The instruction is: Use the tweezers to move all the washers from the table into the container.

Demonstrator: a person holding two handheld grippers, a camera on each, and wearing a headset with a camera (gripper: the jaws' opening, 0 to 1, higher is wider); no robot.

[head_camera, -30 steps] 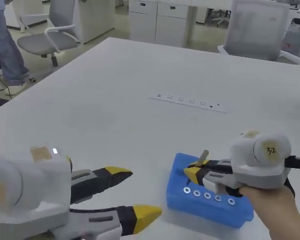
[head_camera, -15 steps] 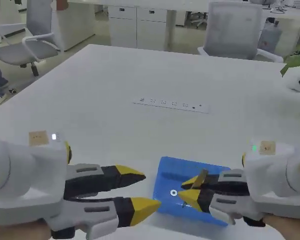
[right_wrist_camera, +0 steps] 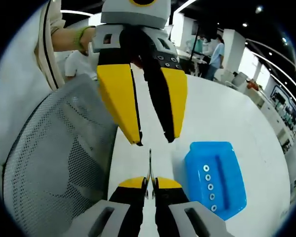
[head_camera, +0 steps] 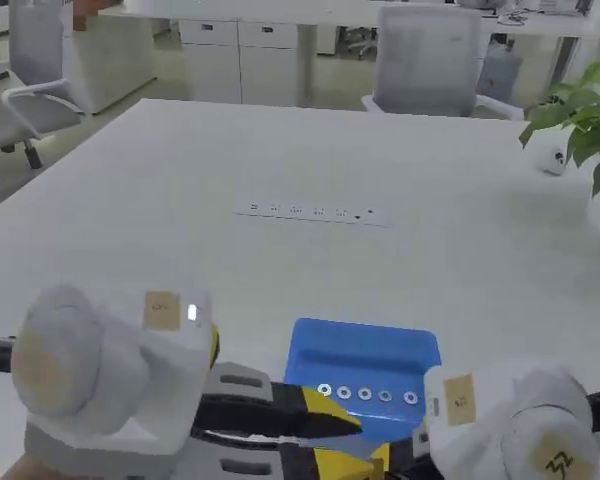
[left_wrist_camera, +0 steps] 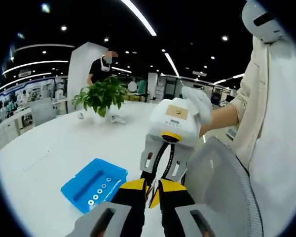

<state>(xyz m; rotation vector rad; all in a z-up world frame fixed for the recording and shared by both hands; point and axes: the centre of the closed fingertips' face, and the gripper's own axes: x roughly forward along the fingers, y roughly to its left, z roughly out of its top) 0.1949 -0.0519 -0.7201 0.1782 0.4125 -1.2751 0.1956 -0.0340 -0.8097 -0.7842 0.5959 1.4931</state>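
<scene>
A blue container (head_camera: 365, 338) sits near the table's front edge with several washers (head_camera: 365, 394) in a row inside it; I also see the container (left_wrist_camera: 76, 186) (right_wrist_camera: 233, 197) from both gripper views. My left gripper (head_camera: 355, 445) (left_wrist_camera: 152, 190) points right just in front of it, open and holding nothing. My right gripper (right_wrist_camera: 149, 183) faces it tip to tip, shut on thin metal tweezers (right_wrist_camera: 149, 165) that point at the gap between the left gripper's (right_wrist_camera: 153, 139) jaws. Both grippers hover beside the container, not over it.
A row of sockets (head_camera: 312, 212) is set into the white table (head_camera: 180, 200) further back. Office chairs (head_camera: 430, 55) stand beyond the far edge and a plant (head_camera: 590, 130) at the right. A mesh chair back (right_wrist_camera: 59, 163) is close behind the grippers.
The right gripper with the tweezers has drawn back off the container toward the front edge. The left gripper has moved right to face it. The head camera has shifted.
</scene>
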